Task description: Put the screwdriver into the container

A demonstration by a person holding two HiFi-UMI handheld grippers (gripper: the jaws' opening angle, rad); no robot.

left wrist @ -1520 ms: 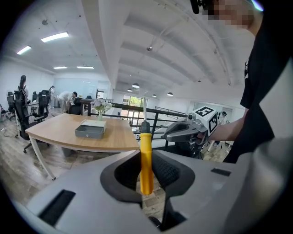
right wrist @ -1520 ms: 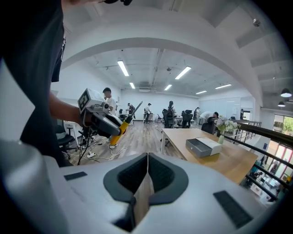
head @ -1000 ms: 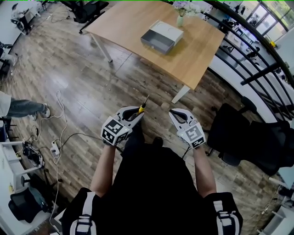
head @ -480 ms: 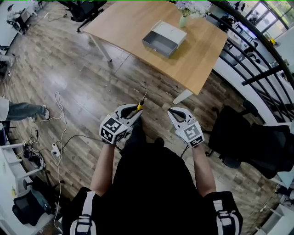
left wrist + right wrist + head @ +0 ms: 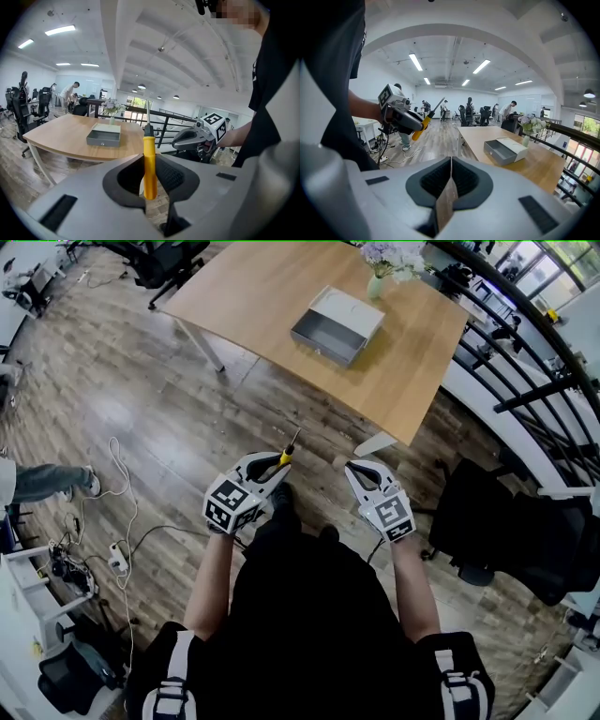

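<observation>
Counted: two grippers, one screwdriver, one container, one vase.

At the far left edge of the head view are a person's leg (image 5: 42, 482) and shoe, and near them one white cable (image 5: 122, 474) loops over the floor (image 5: 141, 390) to a power strip (image 5: 116, 563).

The left gripper (image 5: 272, 467) is held in front of the wearer's body. Its jaws are clamped on the screwdriver (image 5: 288, 451), gripping the yellow handle, with the black collar and thin shaft sticking out past the jaw tips toward the surface. The screwdriver is in the air above the floor, well apart from the container.

The right gripper (image 5: 357, 472) is level with the left one and just beside it, not touching. Its jaws are together with nothing between them.

One black chair (image 5: 473, 507) stands to the right of the grippers, next to a black railing (image 5: 520, 390) that curves along the room's right side.

The surface (image 5: 253, 296) is a light wooden tabletop on white legs, ahead of both grippers. On it lies the container (image 5: 336, 326), a grey open drawer-like box. The vase (image 5: 375, 282) of pale flowers stands near it, at the far edge.

The floor is dark wood planking. The room is an open office with strip lights, more chairs and some people far off.
</observation>
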